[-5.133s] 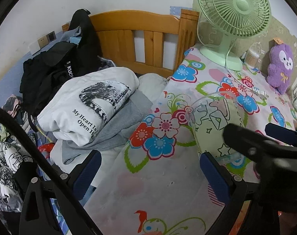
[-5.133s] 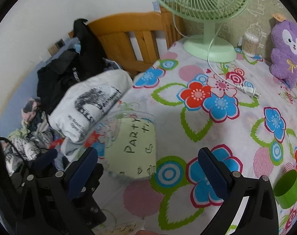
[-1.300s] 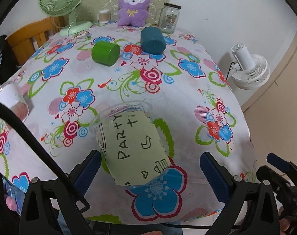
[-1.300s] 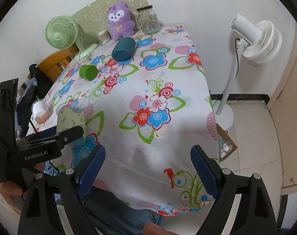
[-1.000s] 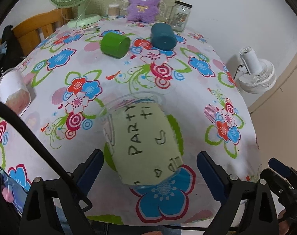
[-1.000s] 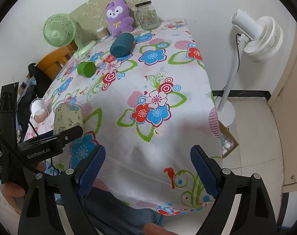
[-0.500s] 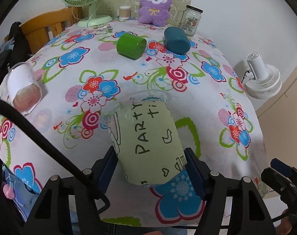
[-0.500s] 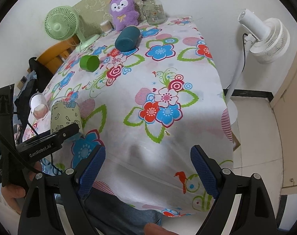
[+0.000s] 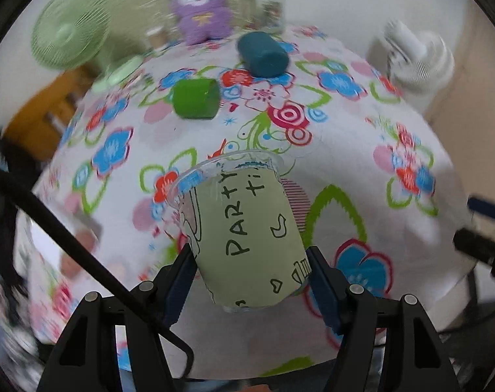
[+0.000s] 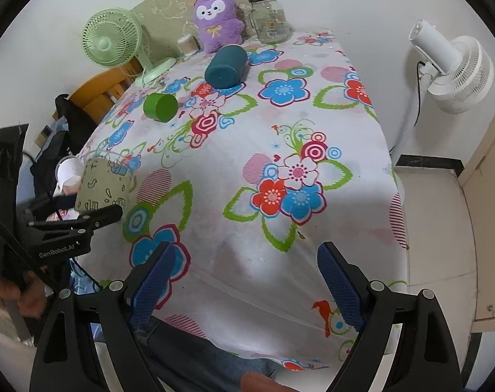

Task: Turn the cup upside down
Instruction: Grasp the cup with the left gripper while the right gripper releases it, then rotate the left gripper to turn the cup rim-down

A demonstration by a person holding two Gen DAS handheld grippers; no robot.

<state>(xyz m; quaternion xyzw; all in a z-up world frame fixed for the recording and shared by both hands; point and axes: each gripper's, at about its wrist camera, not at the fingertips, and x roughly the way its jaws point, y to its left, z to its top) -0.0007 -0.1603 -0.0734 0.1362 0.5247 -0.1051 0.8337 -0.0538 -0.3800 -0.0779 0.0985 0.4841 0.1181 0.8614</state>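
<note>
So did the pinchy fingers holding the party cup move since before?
Yes. The left gripper has squeezed shut on the party cup; earlier its fingers stood wide apart beside it. The cup now covers more of the blue flower printed on the tablecloth.

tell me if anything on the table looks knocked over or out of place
Two cups lie on their sides on the floral tablecloth: the green cup and the teal cup, near the far end. The party cup is not on the table; the left gripper holds it between its fingers. Nothing looks spilled.
</note>
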